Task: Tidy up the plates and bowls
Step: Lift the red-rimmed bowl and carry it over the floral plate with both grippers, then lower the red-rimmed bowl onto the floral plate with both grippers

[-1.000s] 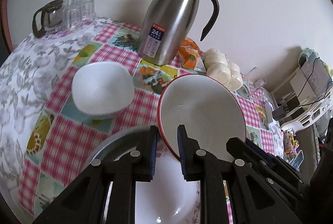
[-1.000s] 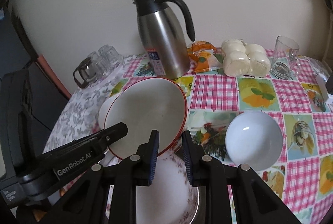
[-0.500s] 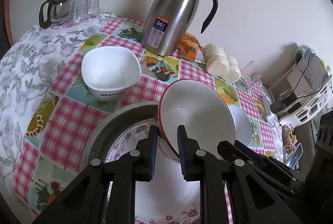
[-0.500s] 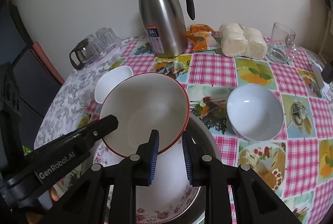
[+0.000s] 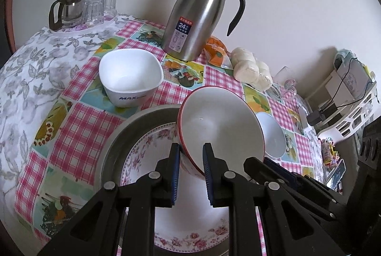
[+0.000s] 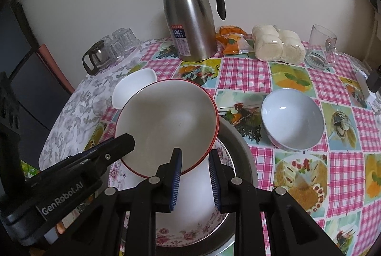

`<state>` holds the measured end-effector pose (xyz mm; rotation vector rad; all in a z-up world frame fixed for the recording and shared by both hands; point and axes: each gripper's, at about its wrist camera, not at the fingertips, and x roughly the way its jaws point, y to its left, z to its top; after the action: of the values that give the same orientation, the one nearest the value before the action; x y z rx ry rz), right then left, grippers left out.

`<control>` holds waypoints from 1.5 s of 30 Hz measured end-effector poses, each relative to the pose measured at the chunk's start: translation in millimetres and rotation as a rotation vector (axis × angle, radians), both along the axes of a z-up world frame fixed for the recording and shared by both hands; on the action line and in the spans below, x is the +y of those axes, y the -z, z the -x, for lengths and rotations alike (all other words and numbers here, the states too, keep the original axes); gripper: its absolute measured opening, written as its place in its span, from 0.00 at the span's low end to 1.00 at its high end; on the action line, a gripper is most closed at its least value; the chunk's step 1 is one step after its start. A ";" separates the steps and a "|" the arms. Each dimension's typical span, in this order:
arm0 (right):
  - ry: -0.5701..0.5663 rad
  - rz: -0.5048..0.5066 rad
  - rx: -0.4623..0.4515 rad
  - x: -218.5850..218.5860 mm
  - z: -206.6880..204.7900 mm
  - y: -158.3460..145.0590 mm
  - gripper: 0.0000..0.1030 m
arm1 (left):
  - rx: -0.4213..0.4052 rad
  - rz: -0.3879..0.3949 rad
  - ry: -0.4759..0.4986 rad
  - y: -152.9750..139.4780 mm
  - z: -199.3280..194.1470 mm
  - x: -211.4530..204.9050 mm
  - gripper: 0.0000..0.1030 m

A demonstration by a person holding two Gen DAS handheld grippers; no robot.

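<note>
Red-rimmed white ceramic bowl (image 6: 166, 122) is tilted over the floral plate (image 6: 190, 232) in the steel basin (image 6: 245, 156) on the desk, left gripper (image 5: 190, 156) and right gripper (image 6: 194, 160) both clamped on its rim from opposite sides.

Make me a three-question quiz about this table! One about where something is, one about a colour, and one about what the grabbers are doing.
1. Where is the red-rimmed bowl?
A. over the flowered plate
B. beside the glass mug
C. on the floor

2. What colour is the steel jug's handle?
A. red
B. black
C. white

3. What are the left gripper and right gripper doing?
A. both hanging empty
B. pinching the jug
C. both pinching the red-rimmed bowl's rim

Answers: 1 A, the plate shows beneath it; 2 B, the handle is black; 3 C, the rim sits between each pair of fingers.
</note>
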<state>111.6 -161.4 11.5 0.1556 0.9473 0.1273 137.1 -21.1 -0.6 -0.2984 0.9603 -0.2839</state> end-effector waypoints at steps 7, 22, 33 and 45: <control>-0.007 0.003 0.007 3.1 5.1 2.0 0.24 | 0.002 -0.005 0.002 0.7 7.1 0.1 0.19; -0.020 -0.028 0.039 5.8 3.0 15.2 0.24 | 0.081 0.064 -0.032 17.7 3.2 12.3 0.18; -0.015 -0.065 0.057 -0.7 1.6 18.7 0.24 | 0.125 0.093 -0.038 27.8 -2.1 13.9 0.19; 0.002 -0.136 0.069 -5.8 -5.6 28.9 0.29 | 0.130 0.123 -0.065 40.1 -20.5 17.2 0.20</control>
<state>117.1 -167.1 -17.4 0.2879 1.0075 0.1852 157.6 -3.9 -40.7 -0.4644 1.0608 -0.2676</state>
